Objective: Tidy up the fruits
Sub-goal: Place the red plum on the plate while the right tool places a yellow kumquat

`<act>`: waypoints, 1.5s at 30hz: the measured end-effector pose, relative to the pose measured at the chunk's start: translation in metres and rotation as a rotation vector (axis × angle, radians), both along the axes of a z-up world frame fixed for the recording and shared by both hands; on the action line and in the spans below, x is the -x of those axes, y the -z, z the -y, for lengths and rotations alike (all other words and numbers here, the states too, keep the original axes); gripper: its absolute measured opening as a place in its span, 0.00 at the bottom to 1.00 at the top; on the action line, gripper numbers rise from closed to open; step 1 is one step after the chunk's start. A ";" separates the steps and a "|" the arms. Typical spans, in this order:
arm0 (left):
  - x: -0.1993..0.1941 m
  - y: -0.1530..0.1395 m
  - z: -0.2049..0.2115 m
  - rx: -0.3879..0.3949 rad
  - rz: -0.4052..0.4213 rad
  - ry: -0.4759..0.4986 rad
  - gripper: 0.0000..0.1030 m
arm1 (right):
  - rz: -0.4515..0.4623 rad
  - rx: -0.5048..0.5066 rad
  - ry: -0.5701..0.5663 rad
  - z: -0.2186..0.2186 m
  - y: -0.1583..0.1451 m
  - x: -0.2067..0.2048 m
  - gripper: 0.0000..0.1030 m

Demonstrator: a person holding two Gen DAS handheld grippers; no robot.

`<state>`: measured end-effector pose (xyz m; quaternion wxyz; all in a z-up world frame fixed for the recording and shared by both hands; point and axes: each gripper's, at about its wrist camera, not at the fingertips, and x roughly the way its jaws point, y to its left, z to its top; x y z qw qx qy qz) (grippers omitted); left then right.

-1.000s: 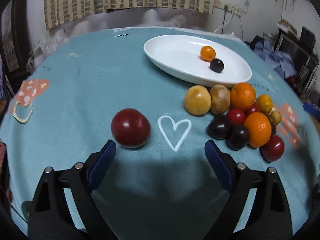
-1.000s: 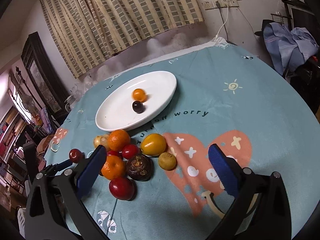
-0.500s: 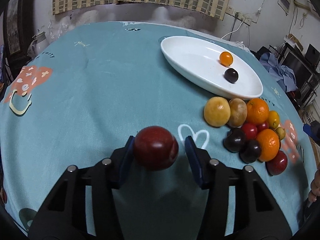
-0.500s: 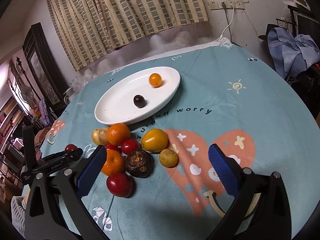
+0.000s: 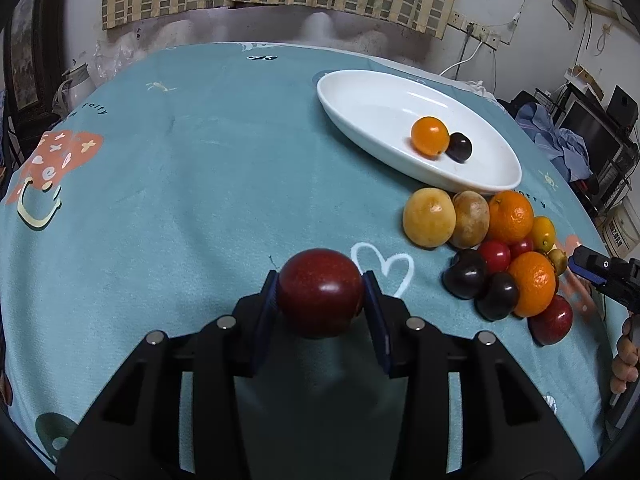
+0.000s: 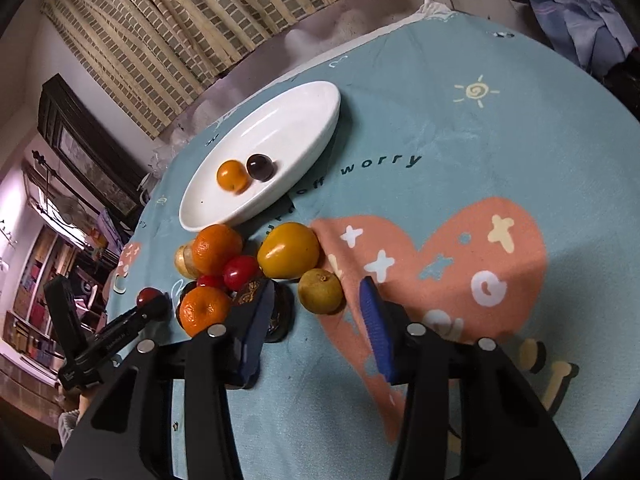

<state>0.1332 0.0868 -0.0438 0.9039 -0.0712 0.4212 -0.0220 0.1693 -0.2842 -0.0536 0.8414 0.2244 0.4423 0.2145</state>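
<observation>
Jaws of the left gripper (image 5: 320, 300) are closing, pinching a dark red plum (image 5: 320, 293) at lower centre above the tabletop (image 5: 180, 168). Right gripper (image 6: 318, 316) jaws are closing with nothing between them, just below a small brown fruit (image 6: 321, 291). White dish (image 5: 380, 120), upper right, holds two fruits.

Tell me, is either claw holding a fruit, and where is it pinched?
The left gripper pinches the dark red plum by its two sides. The right gripper is closing with nothing held.

Bare tablecloth (image 5: 192, 184) left of fruit pile (image 5: 500, 256)
</observation>
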 end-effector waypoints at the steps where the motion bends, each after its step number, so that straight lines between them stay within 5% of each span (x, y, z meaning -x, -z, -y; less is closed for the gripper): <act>1: -0.001 0.000 0.000 -0.001 -0.002 0.002 0.41 | 0.006 -0.028 -0.006 0.000 -0.002 0.001 0.37; 13: -0.002 0.001 0.000 -0.011 -0.008 0.006 0.42 | -0.046 0.026 -0.002 -0.006 0.012 -0.012 0.26; 25: 0.005 -0.007 0.006 -0.018 0.049 0.038 0.40 | 0.028 0.056 0.014 -0.003 -0.002 -0.005 0.25; 30: 0.012 -0.032 0.008 0.003 0.121 0.032 0.40 | 0.102 0.022 0.013 -0.003 -0.022 0.003 0.25; 36: -0.030 -0.065 0.025 -0.023 0.148 0.065 0.40 | 0.119 0.073 -0.063 -0.035 -0.053 -0.031 0.25; 41: -0.082 -0.055 0.045 -0.012 0.120 0.080 0.41 | 0.082 0.107 -0.111 -0.071 -0.042 -0.086 0.25; 43: -0.095 -0.047 0.049 -0.009 0.102 0.083 0.45 | 0.072 0.136 -0.108 -0.077 -0.036 -0.098 0.26; 45: -0.099 -0.043 0.051 -0.023 0.113 0.083 0.72 | 0.082 0.160 -0.069 -0.076 -0.031 -0.104 0.26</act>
